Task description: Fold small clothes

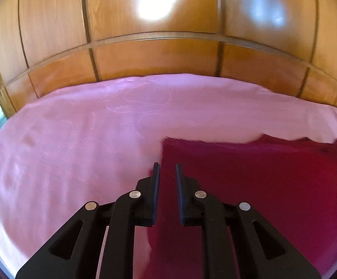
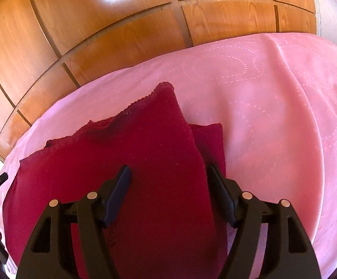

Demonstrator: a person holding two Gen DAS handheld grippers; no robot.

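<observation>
Biggest thing in both views is the wooden panelled wall (image 1: 145,53) at the back, glossy orange-brown with dark grooves and a couple of bright light reflections on it. Right in front of that is the pink cloth (image 1: 75,139) covering the whole work surface, with a faint dotted-circle pattern that shows up much better in the right wrist view, plus a few long creases running down its right side there. Lying flat on that is the dark red garment (image 2: 122,162), which looks partly folded: one layer sits over another, with a scalloped edge along the far side and a narrower strip poking out from under it on the right. The right gripper (image 2: 168,174) hovers over the near part of the garment with its jaws spread wide, nothing pinched between them; the top layer's right edge runs just inside the right finger, so the cloth sits under and between the fingers. The left gripper (image 1: 167,169) is at the garment's left edge (image 1: 249,186), jaws only slightly apart and not clamping anything, left finger over the pink cloth and right finger over the red fabric. Whether either one actually touches the fabric can't be told. The left gripper's tip also peeks in at the left border of the right wrist view.
</observation>
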